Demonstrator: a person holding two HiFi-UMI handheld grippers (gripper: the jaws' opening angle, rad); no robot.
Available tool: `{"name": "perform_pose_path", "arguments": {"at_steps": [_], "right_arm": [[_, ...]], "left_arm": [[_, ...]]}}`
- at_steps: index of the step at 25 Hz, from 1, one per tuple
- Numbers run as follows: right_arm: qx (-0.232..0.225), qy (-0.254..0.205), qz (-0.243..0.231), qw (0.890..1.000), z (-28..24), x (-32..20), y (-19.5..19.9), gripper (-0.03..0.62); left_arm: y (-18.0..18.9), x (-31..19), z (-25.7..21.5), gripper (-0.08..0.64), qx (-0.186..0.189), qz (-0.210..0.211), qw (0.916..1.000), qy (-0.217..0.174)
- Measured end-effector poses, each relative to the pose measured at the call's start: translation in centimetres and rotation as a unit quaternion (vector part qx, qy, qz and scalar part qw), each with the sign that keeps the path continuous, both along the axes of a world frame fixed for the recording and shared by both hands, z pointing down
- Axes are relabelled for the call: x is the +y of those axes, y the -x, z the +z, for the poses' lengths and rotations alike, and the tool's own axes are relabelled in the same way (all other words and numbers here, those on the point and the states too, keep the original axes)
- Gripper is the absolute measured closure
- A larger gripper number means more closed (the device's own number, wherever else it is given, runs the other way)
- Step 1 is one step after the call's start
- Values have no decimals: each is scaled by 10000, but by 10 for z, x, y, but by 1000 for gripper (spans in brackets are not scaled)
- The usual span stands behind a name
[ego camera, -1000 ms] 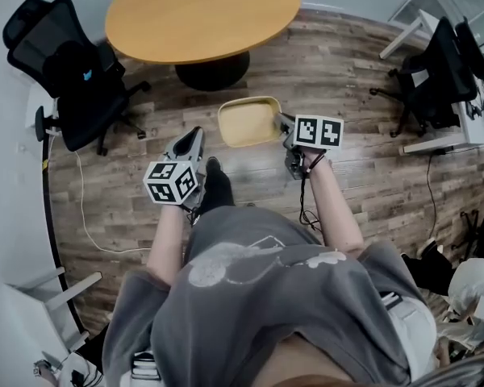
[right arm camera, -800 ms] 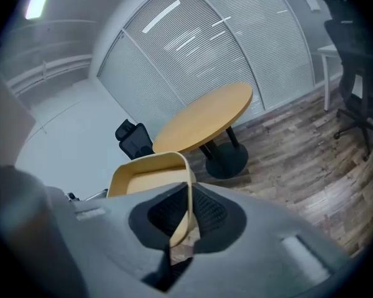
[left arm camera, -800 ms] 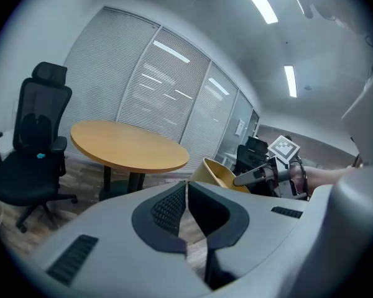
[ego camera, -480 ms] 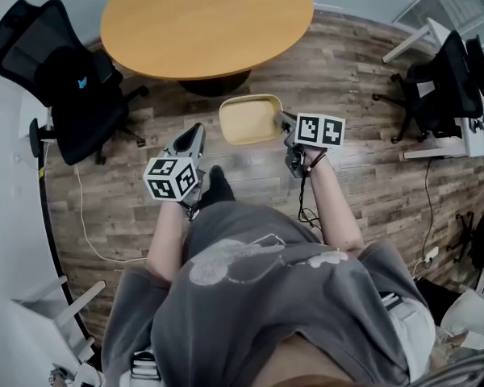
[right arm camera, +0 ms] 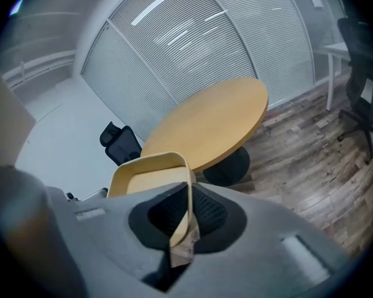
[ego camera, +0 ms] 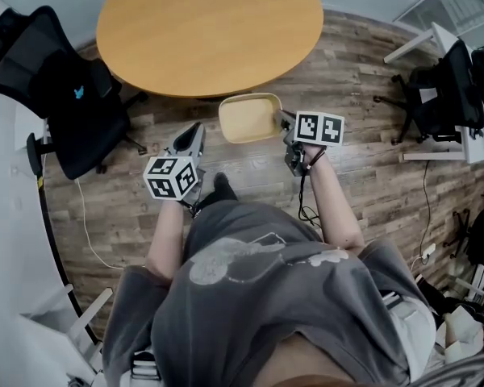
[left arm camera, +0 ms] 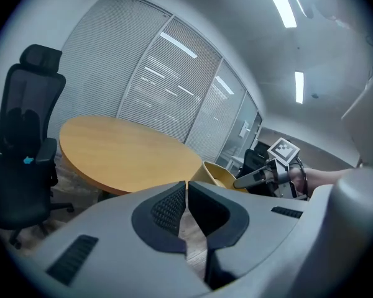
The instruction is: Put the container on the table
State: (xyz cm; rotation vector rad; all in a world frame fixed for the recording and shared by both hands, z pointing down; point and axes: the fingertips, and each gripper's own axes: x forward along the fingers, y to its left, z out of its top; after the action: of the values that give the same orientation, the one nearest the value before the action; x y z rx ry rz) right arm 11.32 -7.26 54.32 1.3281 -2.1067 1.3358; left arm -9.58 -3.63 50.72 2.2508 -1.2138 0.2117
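we've got the yellow container point(ego camera: 248, 119) pinched by one side wall in the right tongs point(ego camera: 283, 122), so it hangs over the wood floor point(ego camera: 363, 135), just short of the near edge of the round table point(ego camera: 210, 31) and not on it yet. looks empty inside, which is probably why a one-sided rim grip is enough. left tongs point(ego camera: 194, 132) are squeezed together on nothing beside it, so we're guessing the right one does the set-down alone.
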Motion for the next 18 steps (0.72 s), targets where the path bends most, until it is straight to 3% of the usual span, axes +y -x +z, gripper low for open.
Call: {"name": "perform_pose_path", "arguments": {"at_steps": [7, 18], "right_arm": [[115, 73, 109, 9998, 2, -53, 31, 574], [231, 221, 156, 9994, 21, -118, 90, 574]], "left_arm": [[38, -57, 6, 551, 143, -73, 9998, 69], [87, -124, 26, 551, 184, 170, 9995, 196]]}}
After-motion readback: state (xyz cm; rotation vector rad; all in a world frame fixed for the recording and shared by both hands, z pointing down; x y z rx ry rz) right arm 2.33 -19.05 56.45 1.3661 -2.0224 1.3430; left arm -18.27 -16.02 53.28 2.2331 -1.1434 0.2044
